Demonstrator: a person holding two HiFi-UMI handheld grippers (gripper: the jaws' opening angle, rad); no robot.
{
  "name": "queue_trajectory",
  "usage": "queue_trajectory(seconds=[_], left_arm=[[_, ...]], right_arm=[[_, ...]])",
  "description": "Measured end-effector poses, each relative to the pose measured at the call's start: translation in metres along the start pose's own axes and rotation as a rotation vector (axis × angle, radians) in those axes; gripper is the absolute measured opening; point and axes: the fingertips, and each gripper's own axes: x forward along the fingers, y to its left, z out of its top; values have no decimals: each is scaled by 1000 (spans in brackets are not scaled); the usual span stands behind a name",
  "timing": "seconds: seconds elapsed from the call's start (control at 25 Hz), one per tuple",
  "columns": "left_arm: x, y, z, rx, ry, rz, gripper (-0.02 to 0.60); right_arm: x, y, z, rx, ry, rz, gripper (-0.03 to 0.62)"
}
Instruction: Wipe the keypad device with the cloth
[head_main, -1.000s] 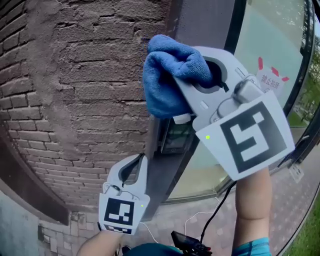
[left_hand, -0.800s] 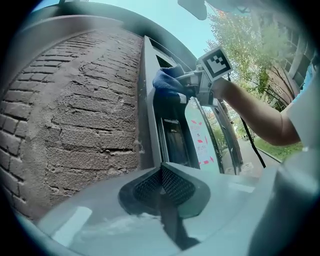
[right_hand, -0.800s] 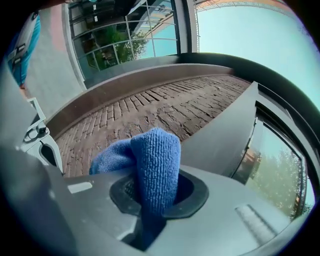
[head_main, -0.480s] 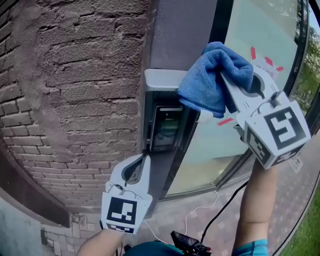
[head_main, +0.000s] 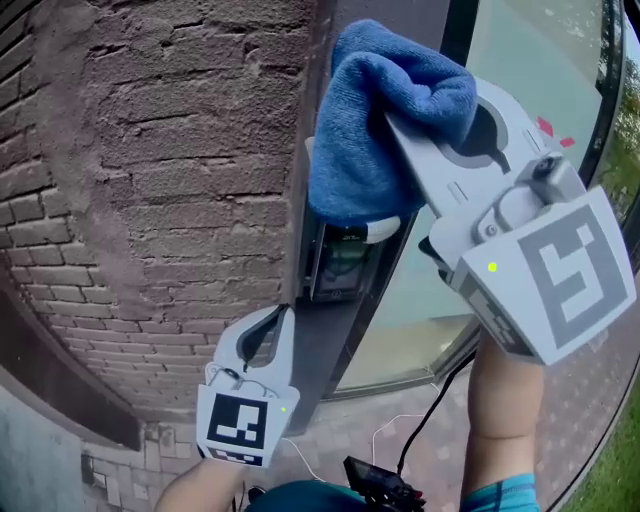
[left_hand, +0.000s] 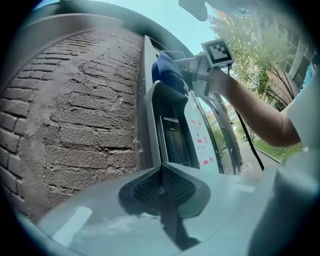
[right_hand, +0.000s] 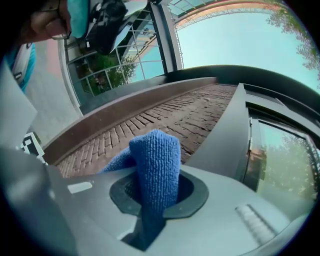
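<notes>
The keypad device (head_main: 338, 262) is mounted on a dark post (head_main: 322, 350) between brick and glass; its dark screen shows again in the left gripper view, keypad device (left_hand: 173, 140). A blue cloth (head_main: 380, 115) covers the device's top, with my right gripper (head_main: 398, 140) shut on it. In the right gripper view the cloth (right_hand: 154, 165) stands bunched up out of the closed jaws of the right gripper (right_hand: 155, 196). My left gripper (head_main: 285, 314) is shut and holds nothing, its tips just below the device's lower edge. From the left gripper (left_hand: 162, 175) I see the cloth (left_hand: 167, 72) pressed on the device's hood.
A rough brick wall (head_main: 150, 180) fills the left. A glass pane (head_main: 520, 70) with a red-and-white sticker (head_main: 548, 128) lies to the right of the post. A thin cable (head_main: 400, 440) hangs below my right arm over a paved floor.
The right gripper has swung the cloth back left from beside the device onto its top, hiding the upper part again. The left gripper has stayed in place.
</notes>
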Motion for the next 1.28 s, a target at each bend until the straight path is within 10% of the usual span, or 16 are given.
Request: queue_trajectory(seconds=[0.16,0.84,1.28], left_arm=[[-3,5,0,-1,-1,17,-6],[20,-24,-27,12,64,-71,-6],[-8,13,-23,-6,33,6,-6]], right_arm=[[23,28,-5,-84,26,56,43],[-57,-52,-106,21,246,-224,41],[-20,36,30,-234,-81,-136,41]])
